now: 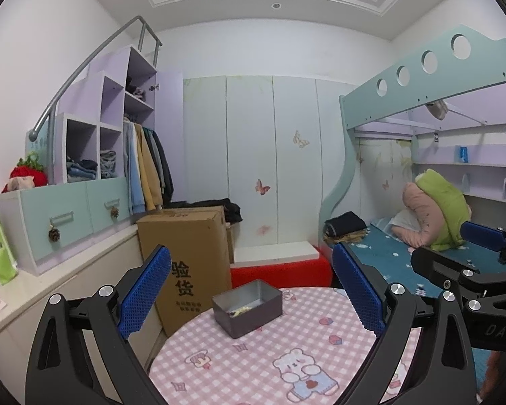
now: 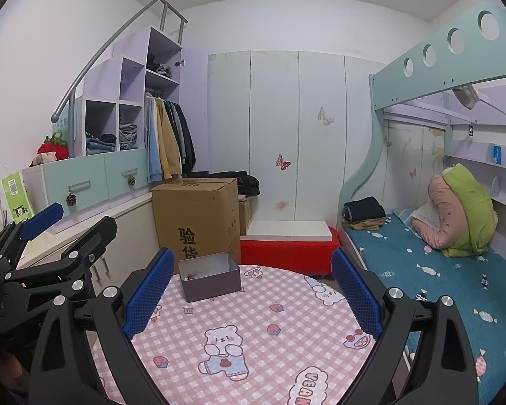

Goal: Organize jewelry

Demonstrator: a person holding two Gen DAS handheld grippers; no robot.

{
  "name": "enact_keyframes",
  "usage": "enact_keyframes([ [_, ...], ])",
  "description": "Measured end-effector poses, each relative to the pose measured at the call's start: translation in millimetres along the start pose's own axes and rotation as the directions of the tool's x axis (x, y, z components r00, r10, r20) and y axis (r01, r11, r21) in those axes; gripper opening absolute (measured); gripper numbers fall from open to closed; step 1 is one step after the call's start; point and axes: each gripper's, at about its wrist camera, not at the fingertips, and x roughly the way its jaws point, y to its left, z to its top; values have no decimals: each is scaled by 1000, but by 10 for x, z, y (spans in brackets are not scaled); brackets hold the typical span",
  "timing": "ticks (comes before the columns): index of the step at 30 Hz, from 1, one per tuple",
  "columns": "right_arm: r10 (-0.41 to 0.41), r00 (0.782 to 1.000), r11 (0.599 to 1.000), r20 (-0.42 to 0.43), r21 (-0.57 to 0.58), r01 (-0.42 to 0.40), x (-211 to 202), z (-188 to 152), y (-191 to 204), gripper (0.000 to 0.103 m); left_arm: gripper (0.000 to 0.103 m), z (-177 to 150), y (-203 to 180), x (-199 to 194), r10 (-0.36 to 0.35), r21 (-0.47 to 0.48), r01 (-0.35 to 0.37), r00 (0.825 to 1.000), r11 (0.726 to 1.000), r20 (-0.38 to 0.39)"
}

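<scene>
Both two-finger claws with blue ribbed pads, the left gripper and the right gripper, hang with fingers spread wide and empty above a round table under a pink checked bear-print cloth. Farther back on that cloth sits an open grey rectangular tin with small pale jewelry pieces lying on its floor. Beyond it, past the table's edge, stands a brown cardboard carton.
</scene>
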Motion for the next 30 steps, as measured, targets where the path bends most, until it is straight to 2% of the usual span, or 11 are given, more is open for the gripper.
enact_keyframes([
  [30, 0, 1000, 1000, -5, 2, 0, 23, -11, -5, 92, 93, -12, 4, 23, -2, -2, 2, 1000, 1000, -8],
])
